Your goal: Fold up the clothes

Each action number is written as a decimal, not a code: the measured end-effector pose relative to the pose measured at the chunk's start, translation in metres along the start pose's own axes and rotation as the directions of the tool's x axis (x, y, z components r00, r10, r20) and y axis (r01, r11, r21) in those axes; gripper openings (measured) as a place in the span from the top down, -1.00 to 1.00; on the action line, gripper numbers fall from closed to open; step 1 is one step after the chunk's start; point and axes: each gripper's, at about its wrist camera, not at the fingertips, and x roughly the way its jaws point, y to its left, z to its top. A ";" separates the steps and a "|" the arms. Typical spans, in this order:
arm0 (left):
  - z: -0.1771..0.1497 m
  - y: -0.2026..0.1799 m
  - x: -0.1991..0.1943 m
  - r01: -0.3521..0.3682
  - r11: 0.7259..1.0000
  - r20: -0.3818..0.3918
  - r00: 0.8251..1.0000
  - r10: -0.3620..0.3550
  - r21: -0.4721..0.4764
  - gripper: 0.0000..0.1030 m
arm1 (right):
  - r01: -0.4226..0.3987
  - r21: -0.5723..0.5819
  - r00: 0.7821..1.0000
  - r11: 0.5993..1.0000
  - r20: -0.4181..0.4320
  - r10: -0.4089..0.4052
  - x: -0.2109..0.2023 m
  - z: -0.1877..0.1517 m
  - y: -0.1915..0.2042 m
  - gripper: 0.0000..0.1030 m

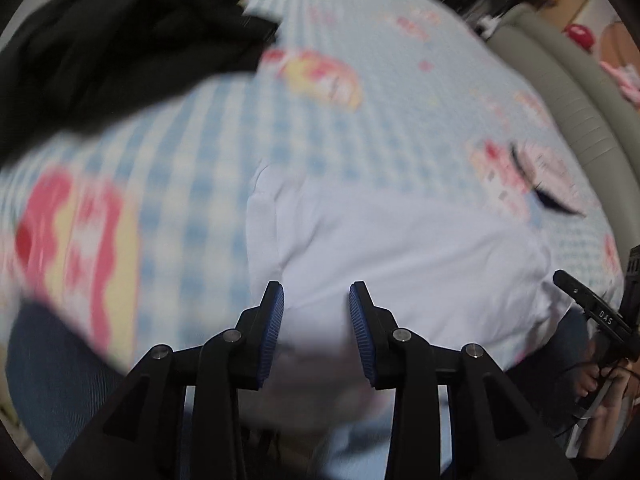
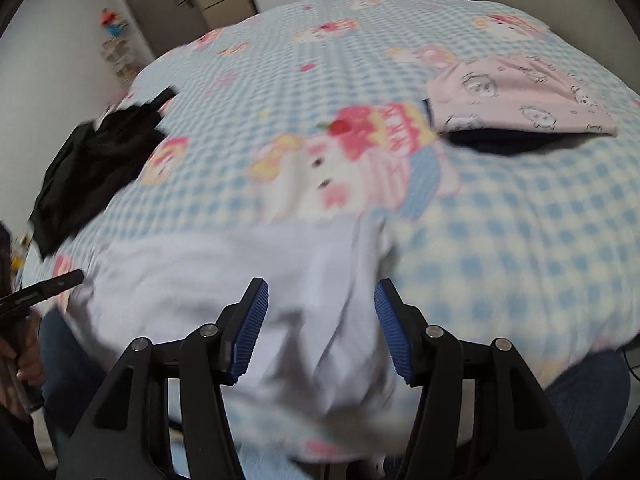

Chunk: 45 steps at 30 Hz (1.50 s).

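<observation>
White shirt [image 2: 224, 280] on the near edge of the bed [image 2: 520, 220], thin, soft, light; grab hem corners. Left claw [image 1: 316, 328] and right claw [image 2: 320, 328] both apart over it, nothing pinched. Black clothes [image 2: 92, 168] left, pink folded top [image 2: 520, 100] far right, neither blocking.
</observation>
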 end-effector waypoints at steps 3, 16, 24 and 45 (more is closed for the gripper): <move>-0.014 0.019 -0.005 -0.029 0.998 -0.044 0.999 0.027 -0.049 0.30 | 0.063 0.000 0.996 0.998 -0.063 -0.063 0.009 -0.016 -0.006 -0.11; 0.000 -0.014 -0.006 0.089 0.995 0.037 0.995 -0.091 0.039 0.29 | 0.077 0.083 0.997 0.994 -0.027 -0.075 -0.008 -0.020 -0.022 -0.12; -0.025 0.002 -0.004 0.060 0.998 -0.034 0.998 -0.061 -0.022 0.29 | 0.119 0.127 0.991 0.985 -0.069 -0.111 -0.010 -0.039 -0.052 -0.09; -0.017 -0.008 0.000 0.020 0.998 -0.047 0.999 -0.017 0.053 0.12 | 0.133 0.067 0.984 0.989 -0.125 -0.124 -0.009 -0.041 -0.050 -0.26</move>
